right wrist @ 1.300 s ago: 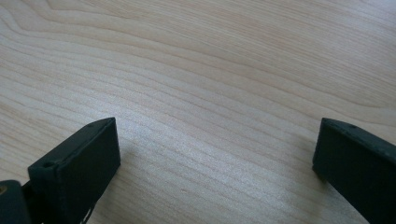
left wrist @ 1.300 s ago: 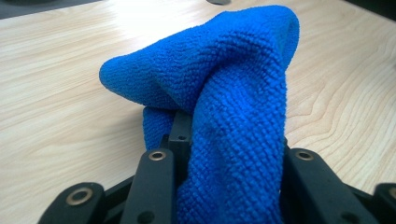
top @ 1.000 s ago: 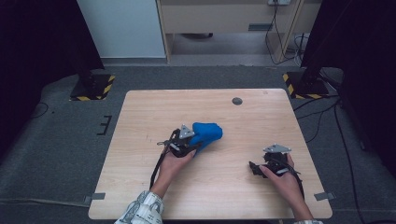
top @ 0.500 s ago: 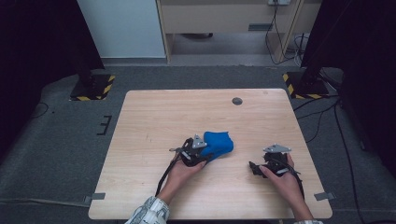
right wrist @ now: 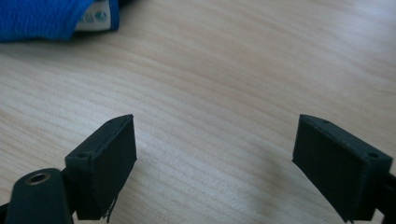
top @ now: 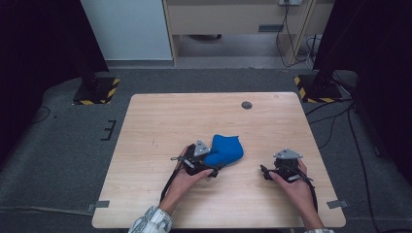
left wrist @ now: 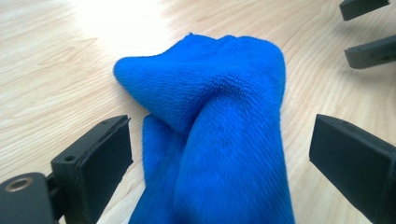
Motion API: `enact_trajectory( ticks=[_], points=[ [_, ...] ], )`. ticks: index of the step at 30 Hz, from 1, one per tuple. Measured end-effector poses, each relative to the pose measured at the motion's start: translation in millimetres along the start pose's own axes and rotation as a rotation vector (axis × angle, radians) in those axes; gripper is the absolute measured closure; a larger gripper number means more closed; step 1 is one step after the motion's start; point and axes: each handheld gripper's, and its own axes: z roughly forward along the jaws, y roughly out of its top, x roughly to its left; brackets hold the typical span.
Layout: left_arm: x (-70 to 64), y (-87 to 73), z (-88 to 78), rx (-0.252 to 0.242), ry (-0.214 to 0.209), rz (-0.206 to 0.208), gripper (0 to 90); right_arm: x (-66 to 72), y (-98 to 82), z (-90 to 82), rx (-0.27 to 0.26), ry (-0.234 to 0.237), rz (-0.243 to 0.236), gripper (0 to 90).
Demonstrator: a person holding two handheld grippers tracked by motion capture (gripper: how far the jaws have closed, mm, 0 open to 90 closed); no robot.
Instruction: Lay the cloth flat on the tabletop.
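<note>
Nearest to me, my two hands rest on the near half of the table (top: 145,116), a gripper in each. My right gripper (top: 266,173) sits low over bare wood at the near right, well apart from the work; its jaws stand wide with nothing between them, though they have just been closing a little, and in the right gripper view I see plain tabletop ahead with a corner of the cloth and its white label (right wrist: 95,17) at the upper left. I judge it is parked there to keep out of the way until it is needed. My left gripper (top: 214,165) lies just beside the blue cloth (top: 224,149), which sits bunched in a hump near the middle of the table, slightly to the near side. In the left gripper view the cloth (left wrist: 219,135) runs up between the jaws, but both pads stand clear of it: the jaws have just been opening, so I take the cloth as let go and resting on the wood under its own weight. Beyond the cloth the far half of the table is open, with a small dark round cap (top: 247,105) near the far edge. Left, right and far edges are all well away from the cloth, so I have room to spread or drag it.
</note>
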Motion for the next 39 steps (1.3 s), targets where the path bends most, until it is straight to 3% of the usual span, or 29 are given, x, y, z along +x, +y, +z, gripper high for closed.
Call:
enact_trajectory(
  ticks=[3,5,12,14,16,23,29,31,34,37,39],
  points=[
    [4.9,-4.5,-11.1,0.018,0.018,0.014,5.9,-1.1,1.9,-4.9,-0.027,0.018,0.008,22.0],
    [8.9,-7.5,-20.1,0.017,0.038,0.008,8.3,-1.0,2.9,-7.1,-0.035,0.051,0.008,31.0],
    [18.9,-19.5,-49.2,0.028,0.076,0.022,18.6,12.4,10.9,-13.0,-0.049,0.111,-0.056,55.7],
    [20.6,-22.4,-52.9,0.032,0.096,0.031,22.0,20.1,14.4,-13.4,-0.048,0.129,-0.062,57.1],
    [21.6,-22.5,-52.8,0.033,0.102,0.026,27.6,28.4,18.2,-14.3,-0.053,0.145,-0.092,64.2],
    [15.8,-25.4,-45.4,0.058,0.084,0.038,40.2,49.0,30.5,-13.5,-0.064,0.222,-0.127,76.8],
    [13.0,-28.5,-36.3,0.086,0.074,0.06,45.7,65.2,57.0,-9.6,-0.073,0.254,-0.142,76.5],
    [13.0,-28.8,-36.0,0.091,0.075,0.054,46.0,72.0,69.6,-8.7,-0.08,0.265,-0.153,71.7],
    [13.4,-28.5,-38.7,0.084,0.077,0.033,43.9,81.6,87.7,-2.2,-0.073,0.274,-0.124,55.4],
    [13.4,-29.0,-38.4,0.086,0.085,0.036,42.5,88.0,97.7,5.1,-0.069,0.284,-0.12,51.2],
    [14.9,-31.1,-33.8,0.103,0.091,0.03,42.2,99.3,109.9,15.7,-0.06,0.304,-0.133,51.0]
  ],
)
